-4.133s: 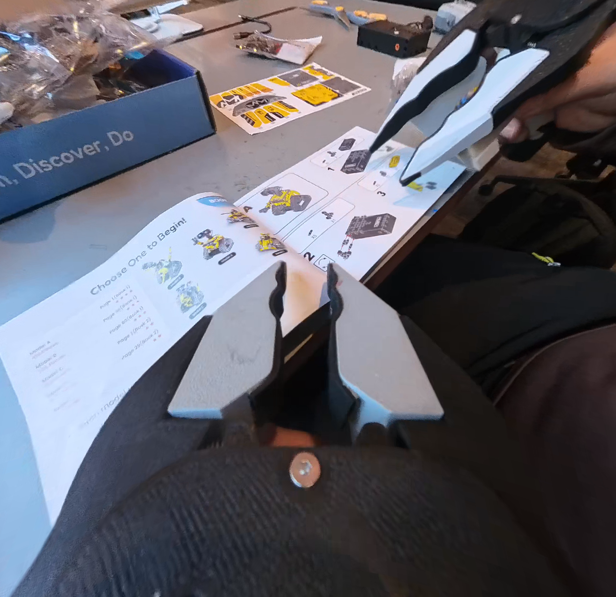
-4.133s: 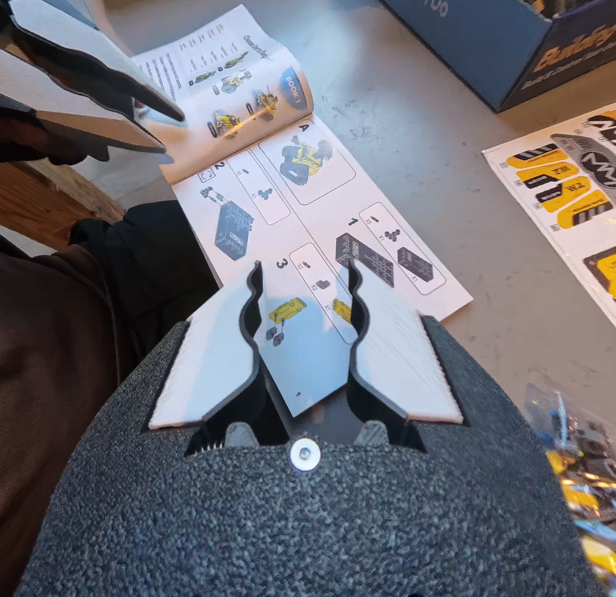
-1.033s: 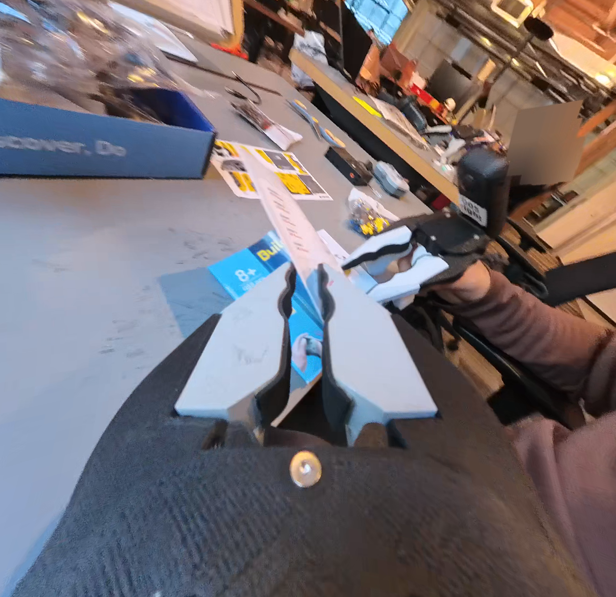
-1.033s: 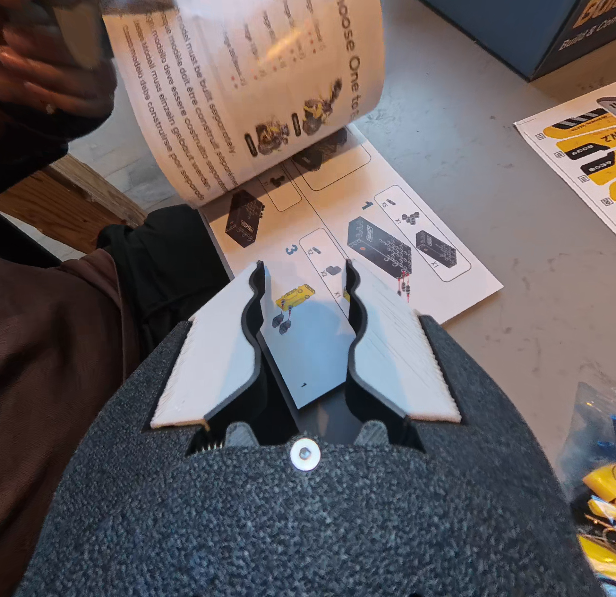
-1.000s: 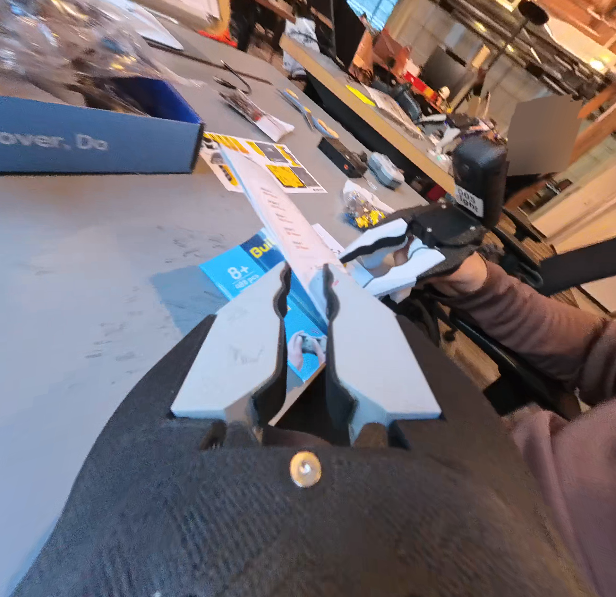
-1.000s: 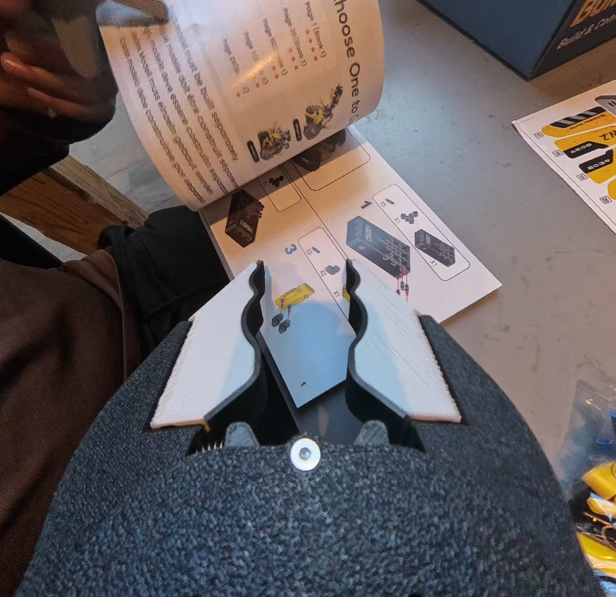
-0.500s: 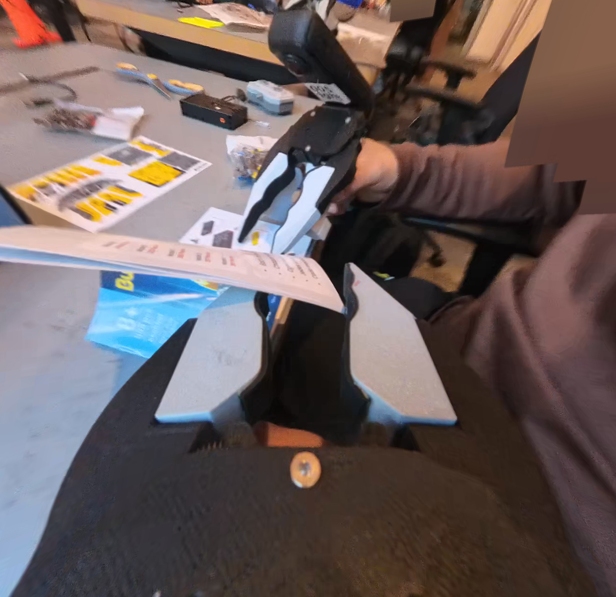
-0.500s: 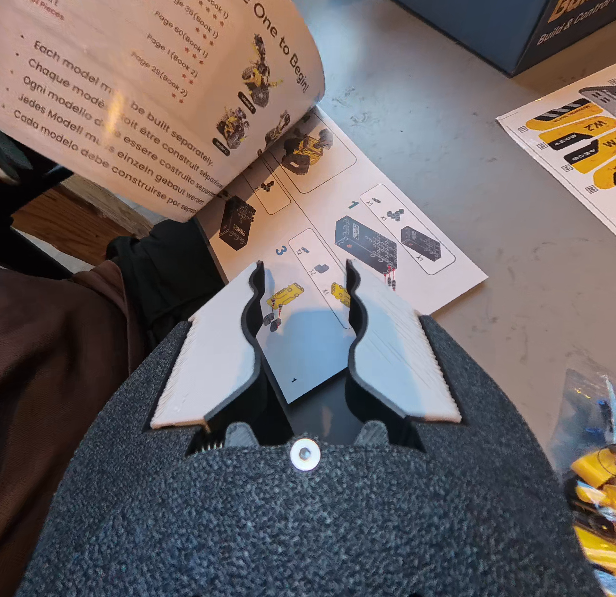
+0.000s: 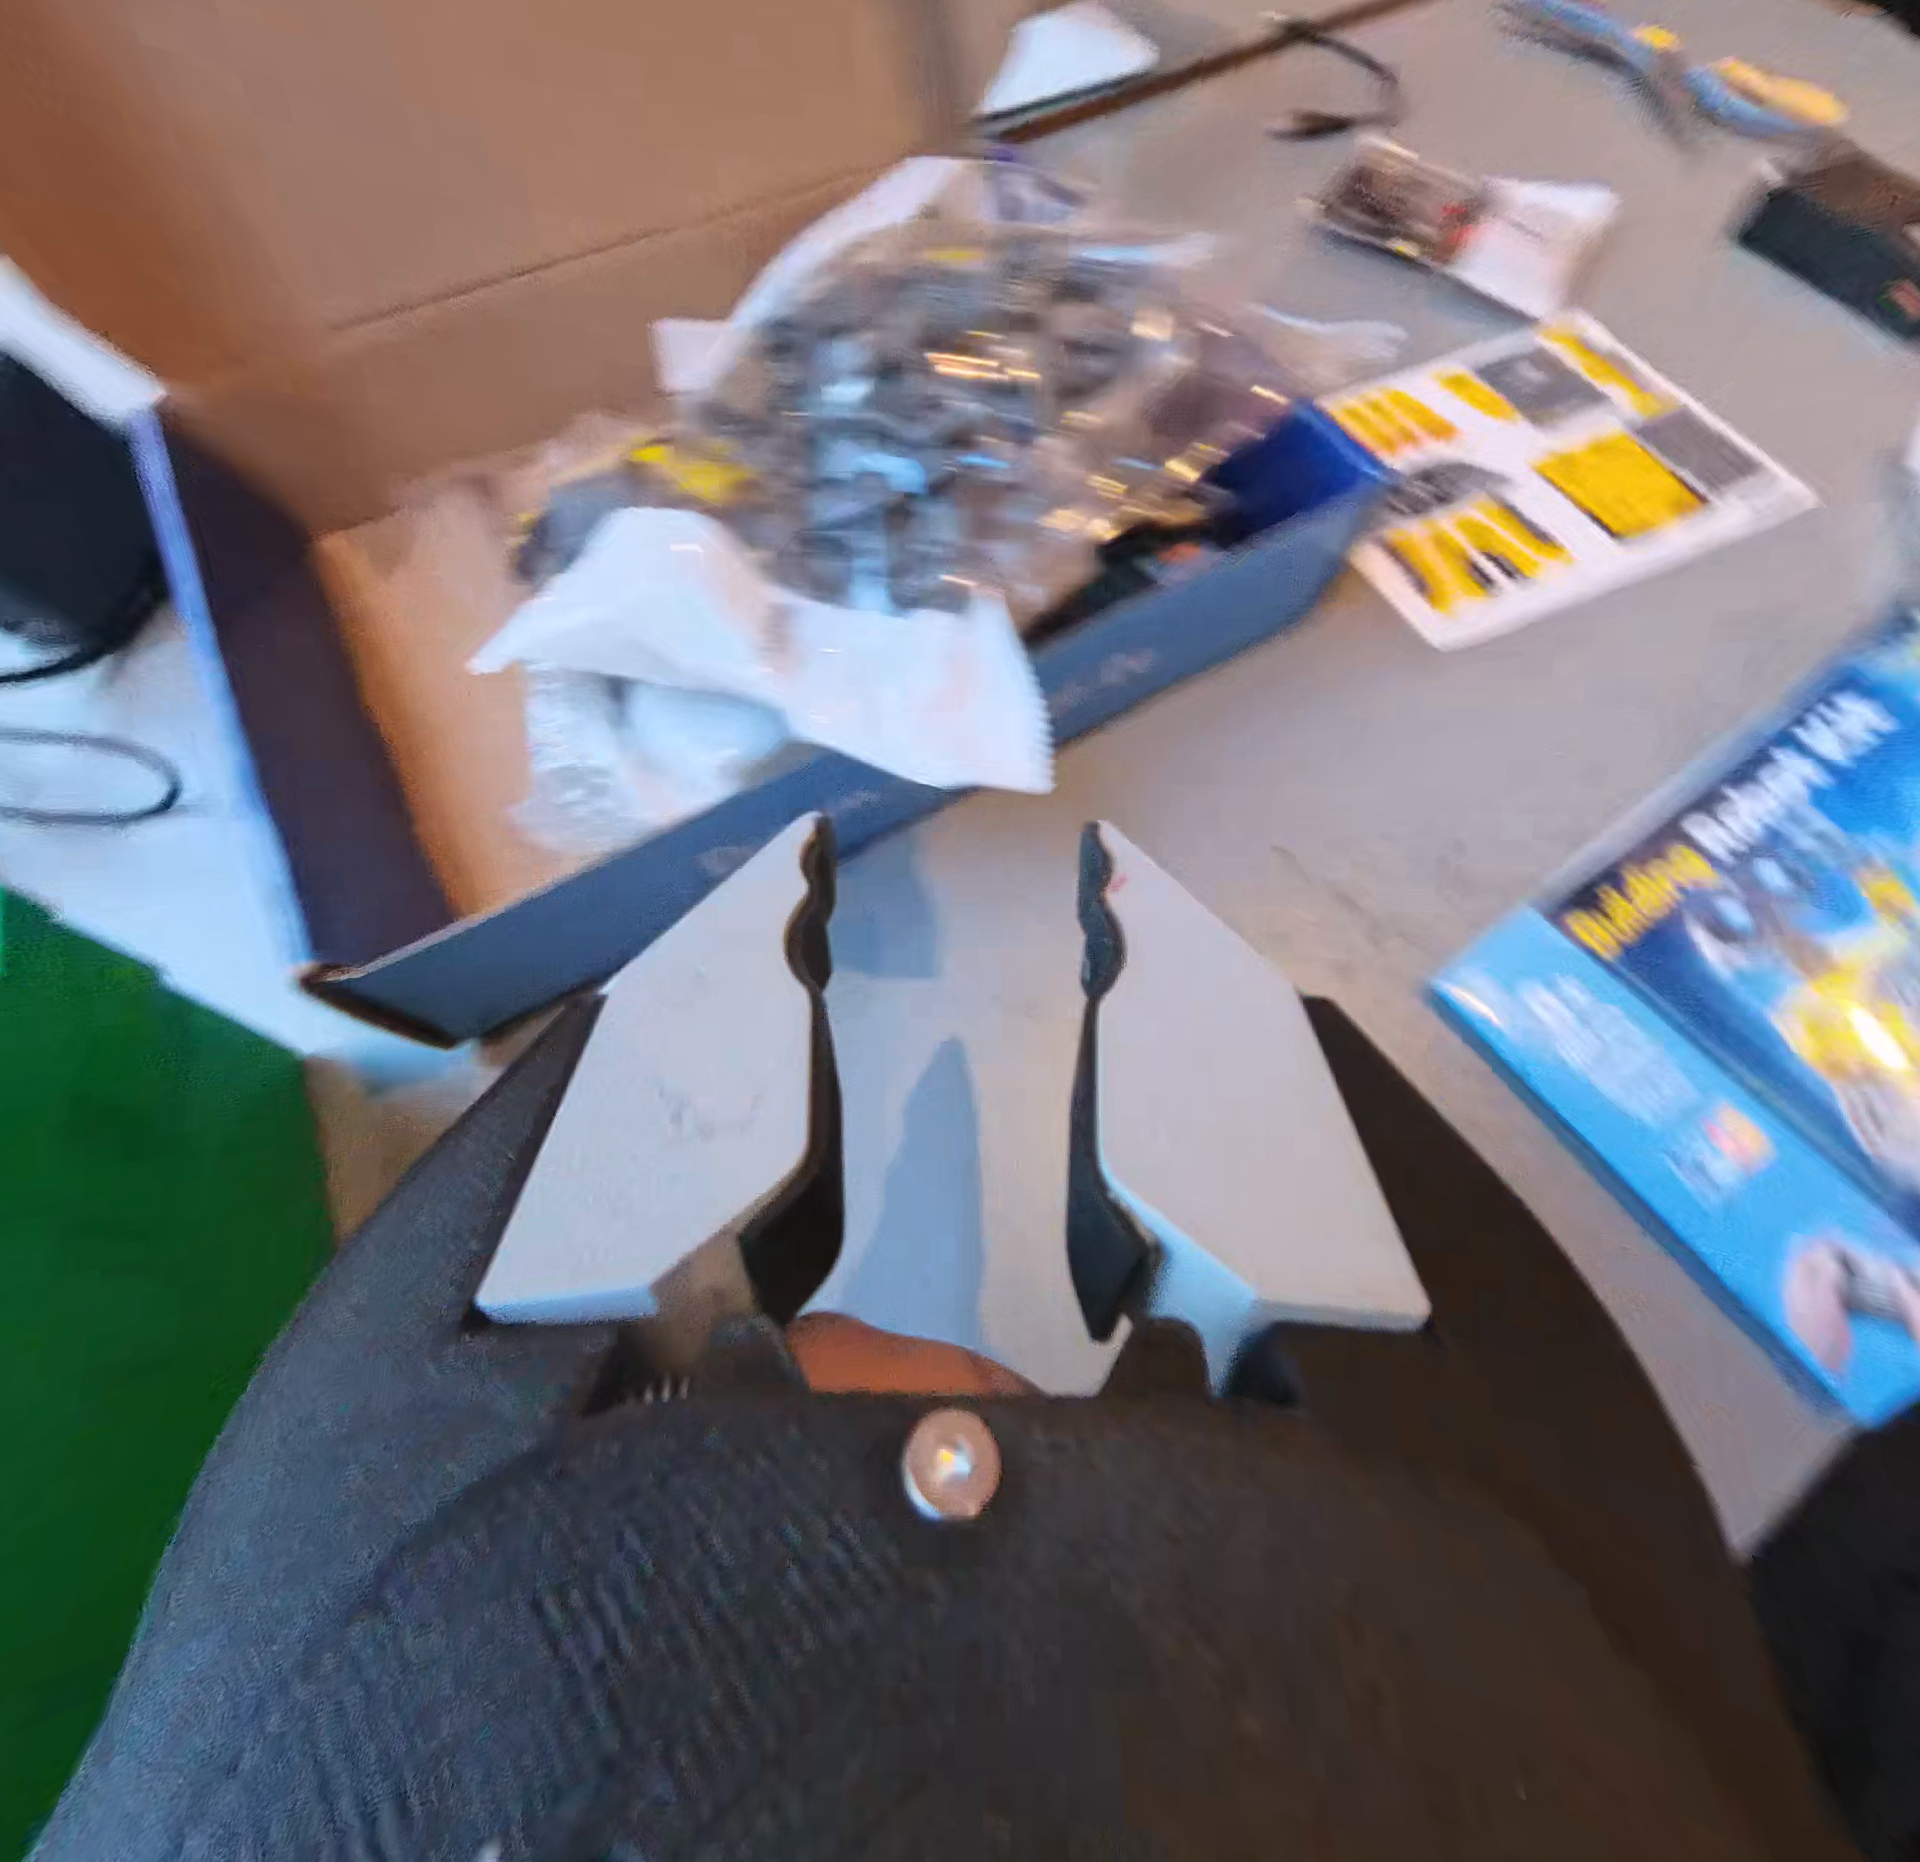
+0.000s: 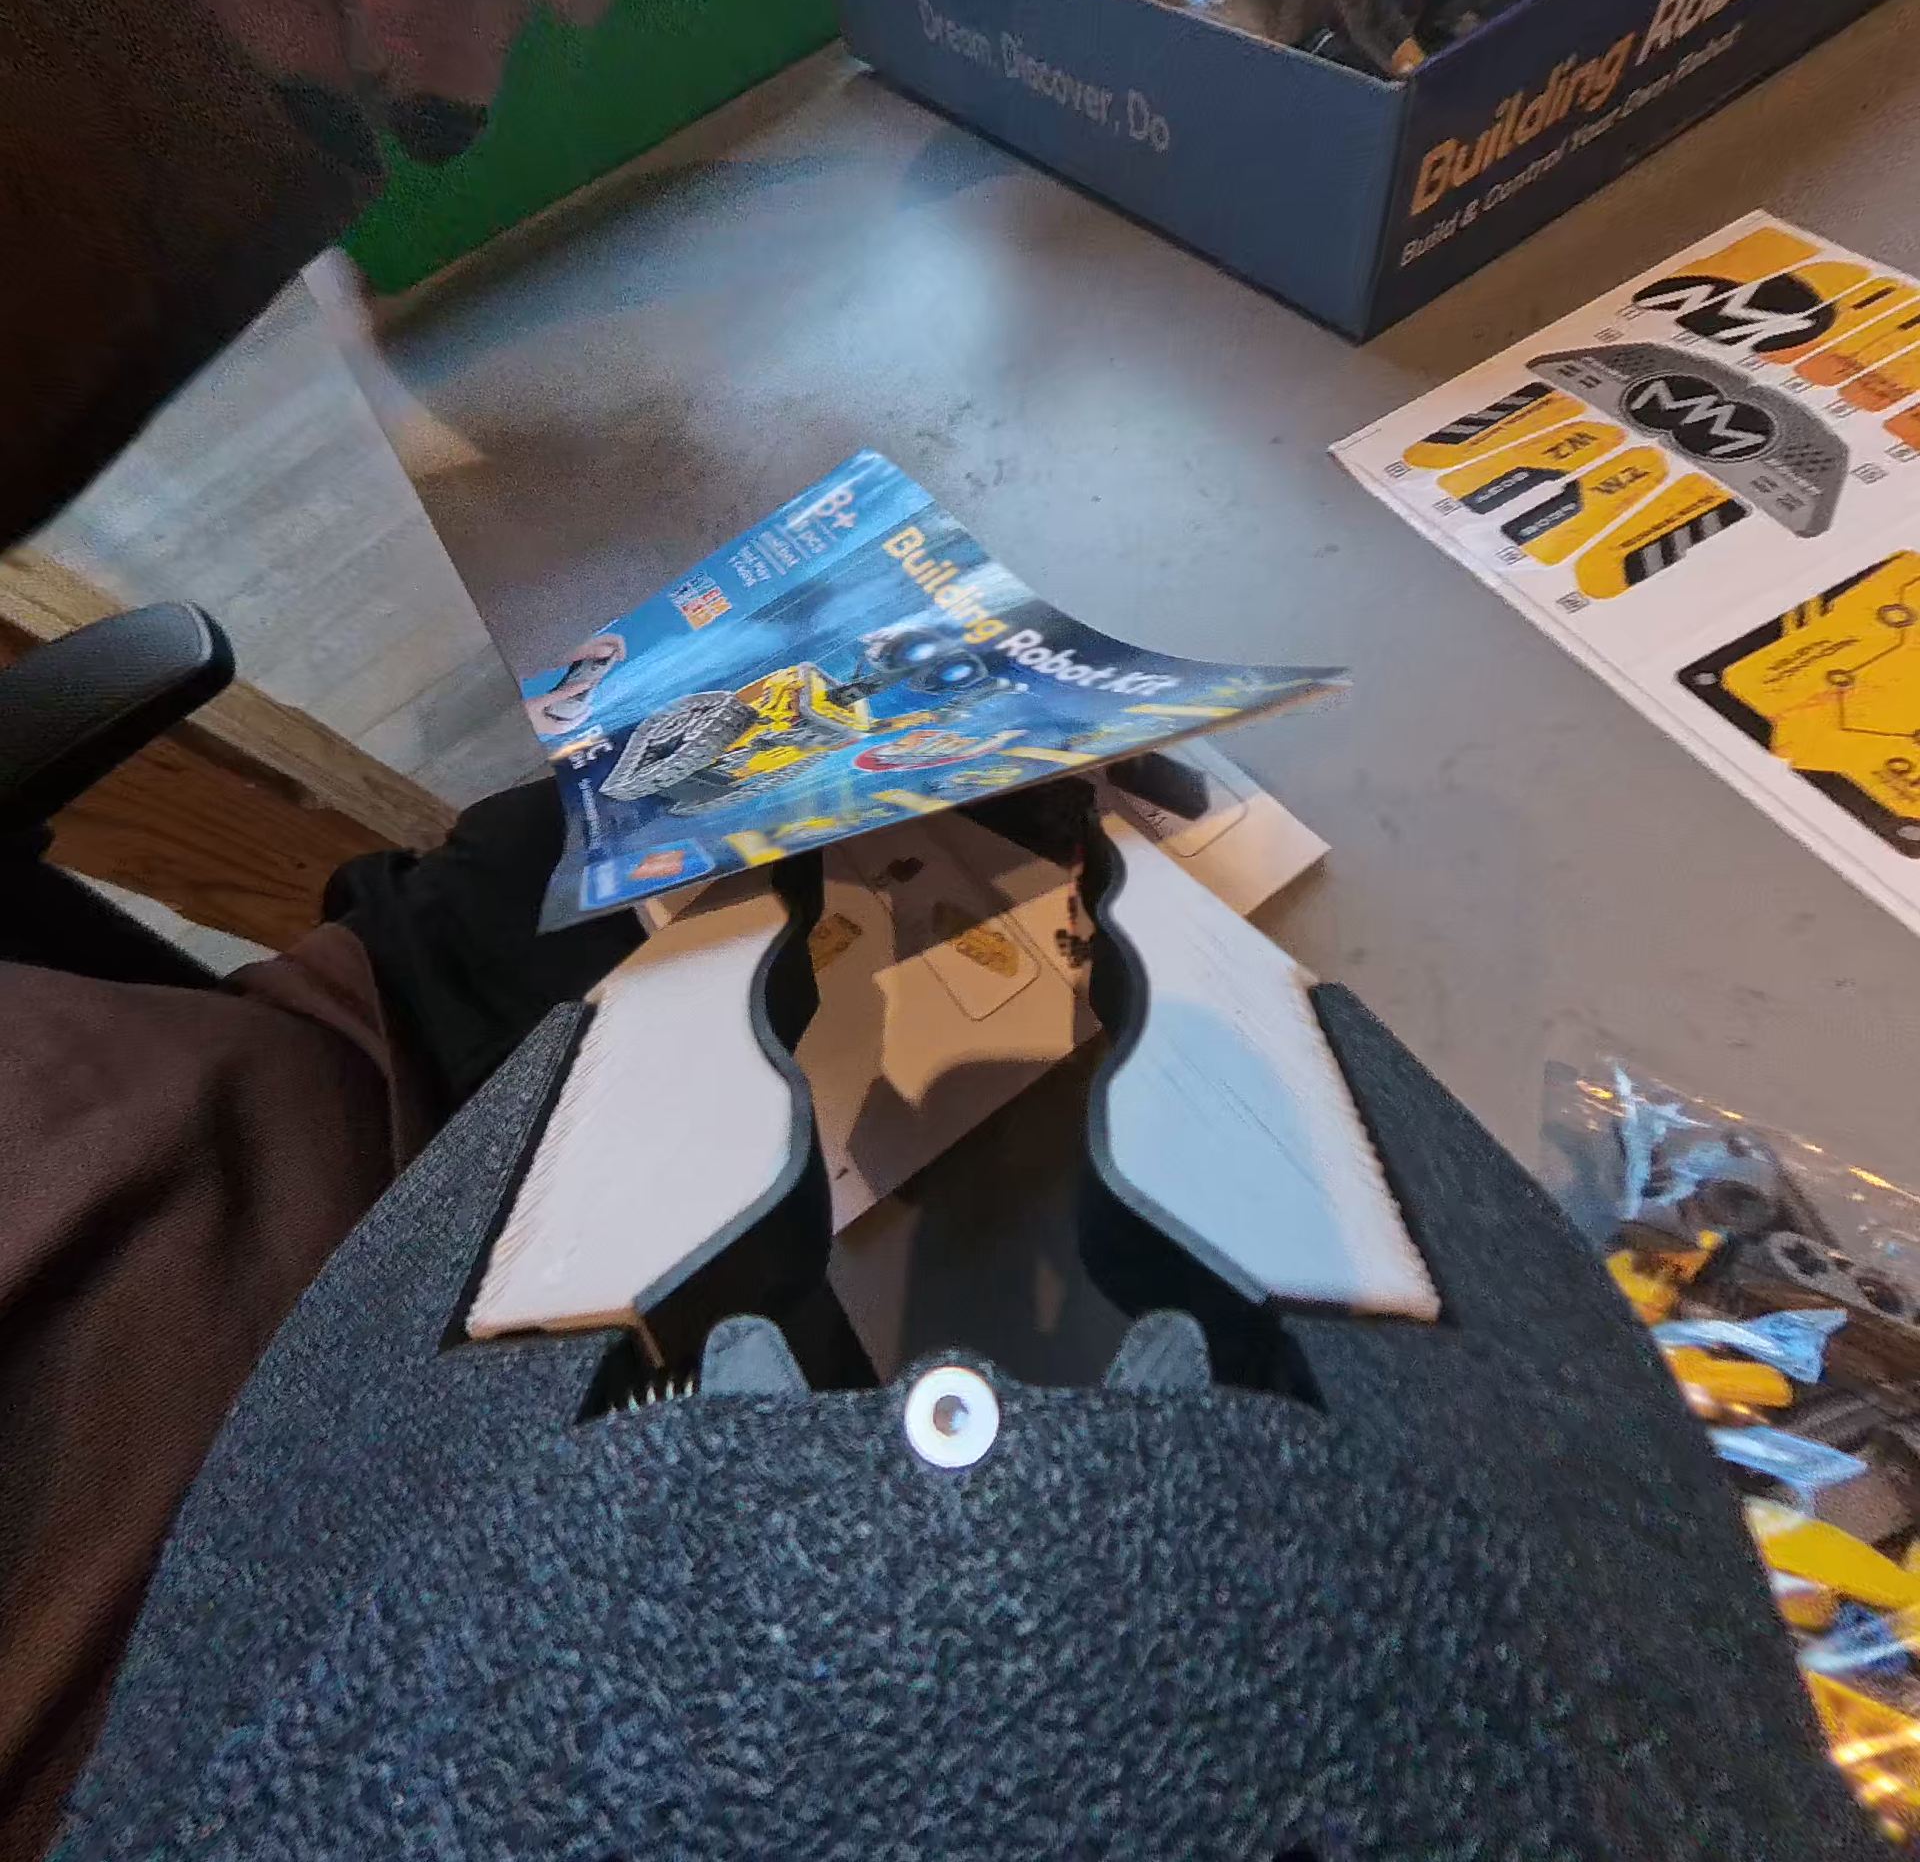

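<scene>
Half a second ago the left gripper [image 9: 951,856] pinched the booklet's page; now its jaws stand wide with nothing between them, over bare grey table [image 9: 1299,794] near the blue box [image 9: 1091,659]. Its blue cover [image 10: 862,690] has dropped almost shut over the inner pages [image 10: 1226,846], which lie at the table's near edge. Above those pages the right gripper [image 10: 945,877] hovers with jaws wide, its tips just under the drooping cover. A sticker sheet [image 10: 1714,482] lies to the right, a bag of yellow parts [image 10: 1766,1345] nearer
</scene>
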